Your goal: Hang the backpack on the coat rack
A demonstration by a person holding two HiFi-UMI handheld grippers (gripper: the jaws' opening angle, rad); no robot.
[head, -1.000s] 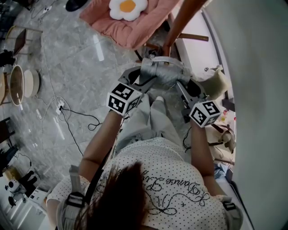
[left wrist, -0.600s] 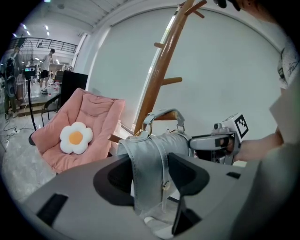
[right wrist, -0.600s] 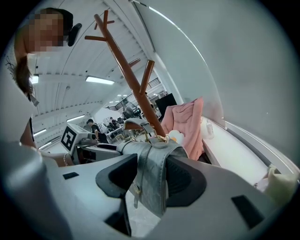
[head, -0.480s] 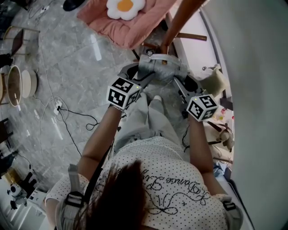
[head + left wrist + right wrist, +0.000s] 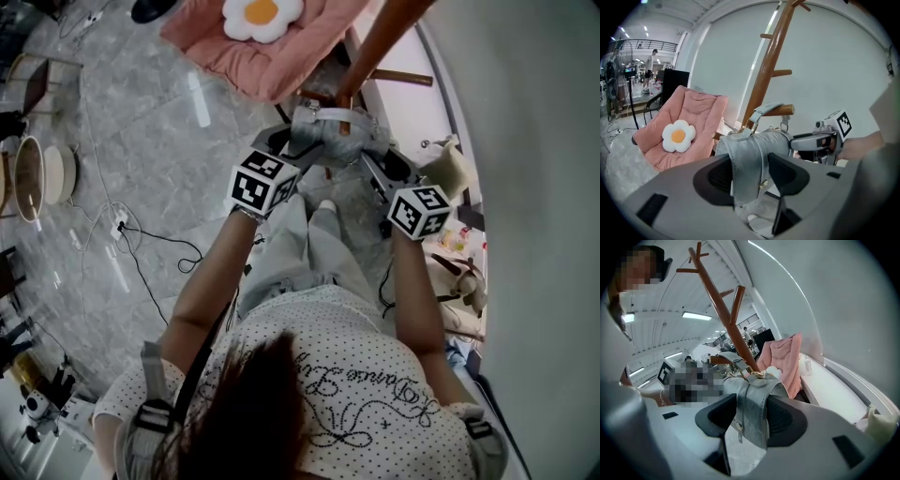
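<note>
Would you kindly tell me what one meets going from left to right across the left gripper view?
Flower cushion → backpack → right gripper, its jaws opening with part of the backpack between them.

Head view looks steeply down from over the person's head onto the grey backpack (image 5: 323,141) out front. Left gripper view sits close behind it, facing the coat rack (image 5: 768,70); right gripper view faces the same rack from the other side, and both catch the pink chair (image 5: 701,110)
</note>
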